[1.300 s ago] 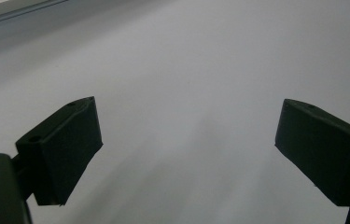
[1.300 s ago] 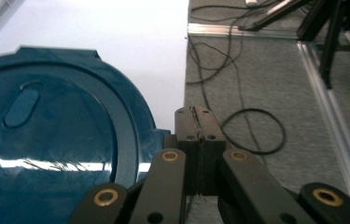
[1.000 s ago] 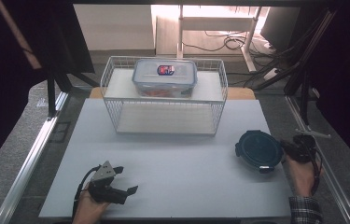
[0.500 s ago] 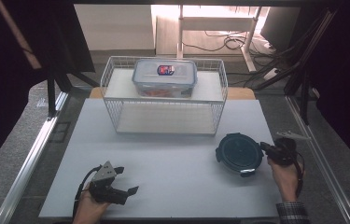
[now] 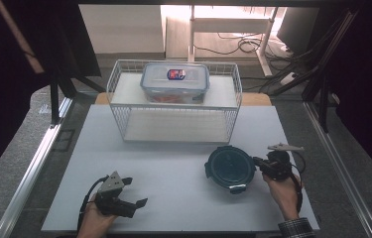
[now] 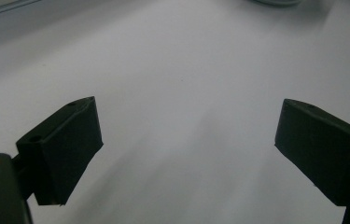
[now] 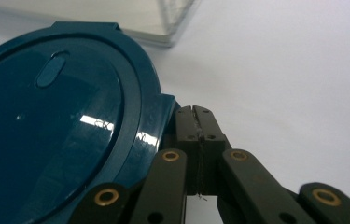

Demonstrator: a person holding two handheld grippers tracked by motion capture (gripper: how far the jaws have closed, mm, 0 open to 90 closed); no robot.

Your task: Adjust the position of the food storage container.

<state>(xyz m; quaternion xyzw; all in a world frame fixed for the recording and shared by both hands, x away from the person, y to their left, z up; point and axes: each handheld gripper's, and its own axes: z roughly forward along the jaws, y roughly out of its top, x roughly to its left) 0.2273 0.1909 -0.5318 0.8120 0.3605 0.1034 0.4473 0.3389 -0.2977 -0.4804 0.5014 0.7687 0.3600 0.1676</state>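
right gripper (image 5: 259,161) closed, tips against blue lid (image 5: 230,167) near worktop's (image 5: 173,183) right edge.
left gripper (image 5: 135,192) jaws wide, empty, front left corner.

High view: fixed above the person's side, faces fwd and down, takes in the whole white desk (image 5: 173,188), the wire basket (image 5: 173,106) at the far end and both hands. Left gripper view: rides the left claw (image 5: 133,192), low and close over bare desk, looks along its spread jaws. Right gripper view: rides the right claw (image 7: 196,122), v. close, tips against the round blue lid (image 7: 56,140). Shared w/ high view: that lid (image 5: 230,167), the basket corner (image 7: 175,21), the desk surface.
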